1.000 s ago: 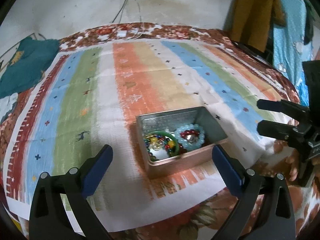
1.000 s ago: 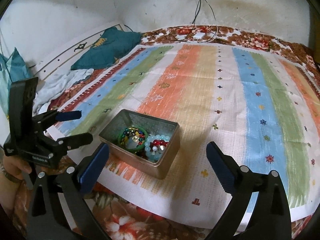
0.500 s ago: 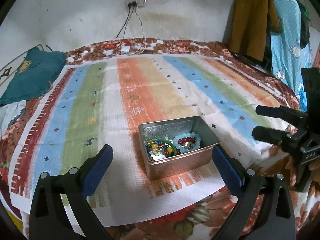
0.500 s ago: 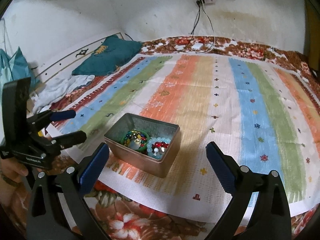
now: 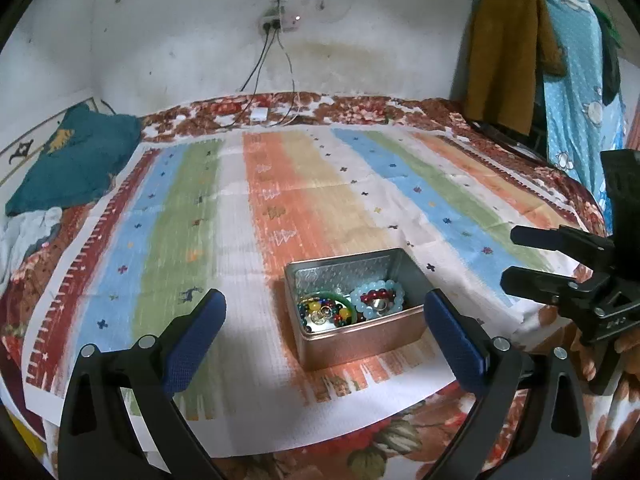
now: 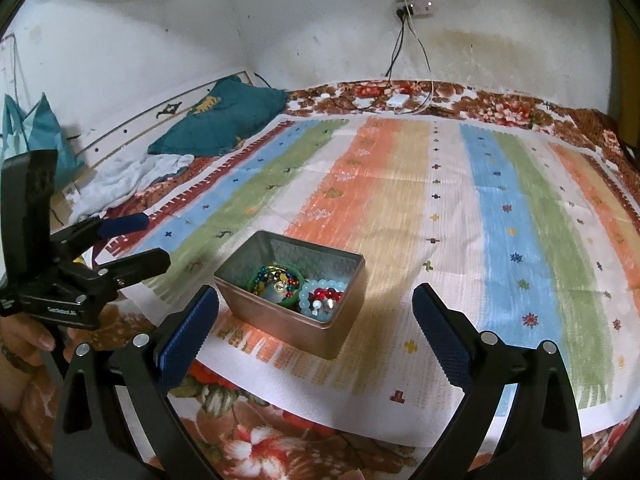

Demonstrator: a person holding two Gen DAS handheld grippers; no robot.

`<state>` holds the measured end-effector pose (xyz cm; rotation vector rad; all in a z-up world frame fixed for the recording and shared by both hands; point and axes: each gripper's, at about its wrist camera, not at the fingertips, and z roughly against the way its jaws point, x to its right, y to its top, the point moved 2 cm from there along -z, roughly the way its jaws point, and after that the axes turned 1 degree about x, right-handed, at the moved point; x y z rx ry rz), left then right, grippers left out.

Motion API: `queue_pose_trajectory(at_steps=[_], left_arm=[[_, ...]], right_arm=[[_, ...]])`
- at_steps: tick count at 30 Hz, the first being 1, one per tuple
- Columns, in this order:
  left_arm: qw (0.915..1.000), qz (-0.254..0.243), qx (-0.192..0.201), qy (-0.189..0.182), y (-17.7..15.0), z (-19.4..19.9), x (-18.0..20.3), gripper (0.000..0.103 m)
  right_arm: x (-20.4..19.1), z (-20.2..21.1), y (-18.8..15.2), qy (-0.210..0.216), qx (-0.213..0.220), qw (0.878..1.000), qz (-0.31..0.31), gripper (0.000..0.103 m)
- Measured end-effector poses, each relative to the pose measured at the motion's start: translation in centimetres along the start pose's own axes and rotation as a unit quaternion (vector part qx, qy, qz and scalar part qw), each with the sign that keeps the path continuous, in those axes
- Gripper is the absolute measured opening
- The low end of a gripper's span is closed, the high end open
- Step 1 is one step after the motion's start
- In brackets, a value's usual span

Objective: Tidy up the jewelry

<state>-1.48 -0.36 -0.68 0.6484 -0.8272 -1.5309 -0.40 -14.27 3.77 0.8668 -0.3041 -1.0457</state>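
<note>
Both grippers farther back from the tin (image 5: 352, 312) than before, left fingers (image 5: 196, 332) and right fingers (image 6: 438, 334) spread wide, empty.

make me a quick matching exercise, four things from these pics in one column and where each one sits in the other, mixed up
Things:
1. tin
2. green bangle
3. pale blue bead bracelet
4. teal pillow

Places:
A. far left corner of the bed
B. in the tin, left side in the left wrist view
C. on the striped cloth, near its front edge
D. in the tin, right side in the left wrist view

Pairs: 1-C, 2-B, 3-D, 4-A
</note>
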Motion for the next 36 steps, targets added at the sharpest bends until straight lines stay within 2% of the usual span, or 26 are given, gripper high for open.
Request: queue_pose_trajectory(at_steps=[3, 14, 36], left_arm=[[0.9999, -0.009, 0.008, 0.010, -0.07, 0.17, 0.16, 0.097], [1.0000, -0.002, -0.003, -0.007, -0.14, -0.06, -0.12, 0.097], [0.9998, 0.005, -0.017, -0.009, -0.45, -0.64, -0.12, 0.097]], right_arm=[[-0.07, -0.11, -0.03, 0.003, -0.001, 1.000, 0.001, 0.098], [-0.60, -0.38, -0.36, 0.007, -0.009, 1.000, 0.014, 0.098], [-0.53, -0.33, -0.46, 0.002, -0.009, 1.000, 0.013, 0.098]])
